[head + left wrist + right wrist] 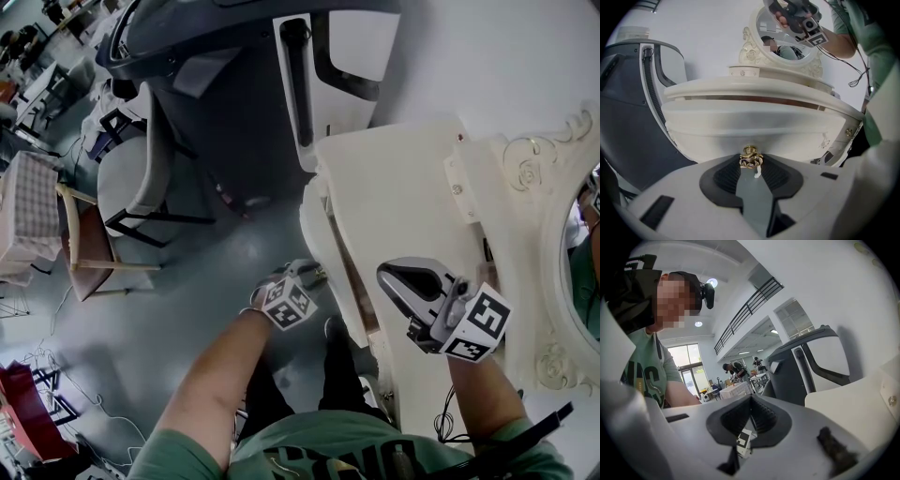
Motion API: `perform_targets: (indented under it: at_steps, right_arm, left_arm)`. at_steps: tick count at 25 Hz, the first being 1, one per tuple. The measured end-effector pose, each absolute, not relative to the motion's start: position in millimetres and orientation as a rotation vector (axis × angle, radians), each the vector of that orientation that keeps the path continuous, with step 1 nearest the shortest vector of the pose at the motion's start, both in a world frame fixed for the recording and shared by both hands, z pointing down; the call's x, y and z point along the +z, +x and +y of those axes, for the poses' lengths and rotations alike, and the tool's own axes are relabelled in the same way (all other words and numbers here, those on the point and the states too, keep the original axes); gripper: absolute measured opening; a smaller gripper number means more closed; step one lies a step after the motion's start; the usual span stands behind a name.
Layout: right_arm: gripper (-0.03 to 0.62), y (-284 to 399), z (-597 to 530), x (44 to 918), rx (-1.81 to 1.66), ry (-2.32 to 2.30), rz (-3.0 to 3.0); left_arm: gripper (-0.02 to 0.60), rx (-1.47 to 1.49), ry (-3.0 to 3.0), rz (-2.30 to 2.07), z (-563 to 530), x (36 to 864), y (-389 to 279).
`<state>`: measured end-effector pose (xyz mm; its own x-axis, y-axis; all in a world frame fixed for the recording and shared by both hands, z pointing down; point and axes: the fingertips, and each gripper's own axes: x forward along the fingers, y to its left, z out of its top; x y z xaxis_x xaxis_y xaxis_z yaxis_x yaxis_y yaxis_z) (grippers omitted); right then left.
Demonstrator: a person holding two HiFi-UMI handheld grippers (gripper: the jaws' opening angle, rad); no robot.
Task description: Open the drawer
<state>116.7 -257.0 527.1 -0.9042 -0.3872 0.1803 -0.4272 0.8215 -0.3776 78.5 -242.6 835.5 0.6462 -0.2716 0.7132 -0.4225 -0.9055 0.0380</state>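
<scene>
Drawer [754, 133] sits in the curved front of the white bench [740, 89], just under the top. Its gold knob [751, 158] is centred low on the front. Left claw [751, 165] is clamped on that knob, with the ribbed pads pinching it from both sides. A thin dark line shows between the bench top and the drawer front, so I judge it barely out, if at all. To do the step well, pull straight back along the drawer's run and keep the wrist level. The knob is small and ornate, so any twist or downward drag could slip the pads off it or rack the drawer sideways. Right claw [750, 401] is closed on nothing and held up over the bench top near the mirror [579, 253], well apart from the drawer, so it's no help and no obstruction. The main thing in the pull path is the person's own legs [300, 384], directly in front of the drawer. They need to step back as it comes. Grey machine [281, 84] stands beside the bench and a chair [131, 178] is further off, both clear of the pull line. Cable [441, 422] hangs at the right side, away from the drawer.
</scene>
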Motion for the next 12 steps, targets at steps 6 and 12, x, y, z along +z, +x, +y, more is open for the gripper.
perform_targets:
  at_steps: [6, 12]
  right_arm:
    - [0.011, 111.7, -258.9, 527.0, 0.628, 0.651, -2.905]
    - [0.012, 105.5, -261.6, 524.8, 0.621, 0.647, -2.911]
  left_arm:
    - [0.141, 1.109, 2.655, -0.570, -237.7, 835.7, 66.9]
    - [0.141, 1.108, 2.649, -0.575, -234.3, 835.3, 57.3]
